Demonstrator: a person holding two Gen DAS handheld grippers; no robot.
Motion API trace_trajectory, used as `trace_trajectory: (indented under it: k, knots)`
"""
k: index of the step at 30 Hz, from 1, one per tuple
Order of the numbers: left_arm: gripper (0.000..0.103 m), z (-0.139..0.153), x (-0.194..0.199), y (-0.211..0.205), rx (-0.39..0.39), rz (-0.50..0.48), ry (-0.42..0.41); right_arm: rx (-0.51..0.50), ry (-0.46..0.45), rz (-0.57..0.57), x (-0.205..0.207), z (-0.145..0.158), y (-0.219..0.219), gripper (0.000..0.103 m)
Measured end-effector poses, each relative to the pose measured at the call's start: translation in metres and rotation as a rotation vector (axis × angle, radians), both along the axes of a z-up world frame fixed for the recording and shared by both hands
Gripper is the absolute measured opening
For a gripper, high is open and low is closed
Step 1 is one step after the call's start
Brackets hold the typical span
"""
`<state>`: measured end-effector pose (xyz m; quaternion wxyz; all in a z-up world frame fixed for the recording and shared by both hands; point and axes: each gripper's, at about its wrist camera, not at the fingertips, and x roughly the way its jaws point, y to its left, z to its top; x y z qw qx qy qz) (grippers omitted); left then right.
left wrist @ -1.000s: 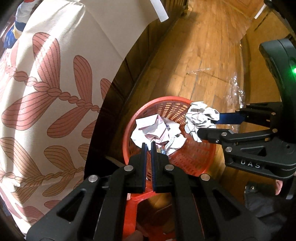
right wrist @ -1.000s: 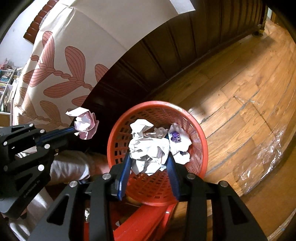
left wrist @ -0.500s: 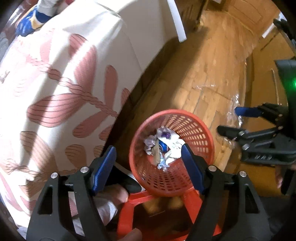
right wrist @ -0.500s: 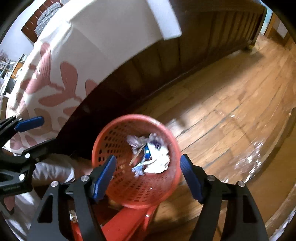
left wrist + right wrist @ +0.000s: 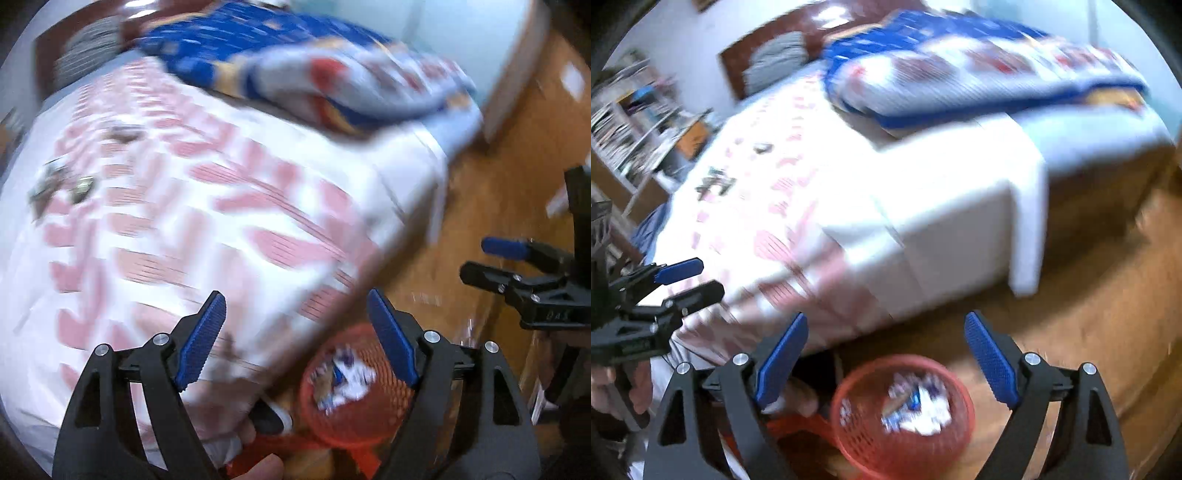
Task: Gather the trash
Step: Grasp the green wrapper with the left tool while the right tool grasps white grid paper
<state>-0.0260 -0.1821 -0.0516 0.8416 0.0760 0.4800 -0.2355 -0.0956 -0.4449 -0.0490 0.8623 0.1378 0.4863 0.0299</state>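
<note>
Both views are smeared with motion blur, but the main things read clearly enough. The left gripper [image 5: 295,314] stands wide, its blue pads [image 5: 201,341] well apart with nothing between them; the jaws have just been opening. The right gripper [image 5: 886,339] is the same story, jaws spread and just opened further, blue pads [image 5: 991,360] bare and gripping nothing. Down on the wooden floor [image 5: 1089,295] sits the red basket [image 5: 849,428], close to the near edge of both views, and in it lies the crumpled trash [image 5: 919,410], a white and bluish heap well below both pairs of fingers. In the left wrist view the basket [image 5: 384,417] shows partly behind the right-hand finger, trash [image 5: 345,380] inside it. Just left of the basket rises the bed, its white cover with pink leaf pattern [image 5: 184,206] filling the left and middle of the picture, and a blue and white blanket [image 5: 979,62] lies across the far end. Small dark bits [image 5: 714,184] rest on the cover toward the far left; too blurred to name. A bookshelf [image 5: 624,125] stands at far left in the right wrist view. Each gripper shows in the other's camera: the right one at the right edge [image 5: 513,266], the left one at the left edge [image 5: 689,280], both with fingers apart.
</note>
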Motion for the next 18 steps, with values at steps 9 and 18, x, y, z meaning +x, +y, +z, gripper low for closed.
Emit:
trace_trajectory:
  k: [9, 18]
  knots:
    - [0.084, 0.013, 0.075, 0.141, -0.045, 0.351, -0.008, -0.062, -0.120, 0.281, 0.169, 0.043, 0.119, 0.091]
    - [0.084, -0.008, 0.101, 0.162, -0.114, 0.441, 0.113, -0.101, -0.097, 0.342, 0.358, 0.021, 0.231, 0.096]
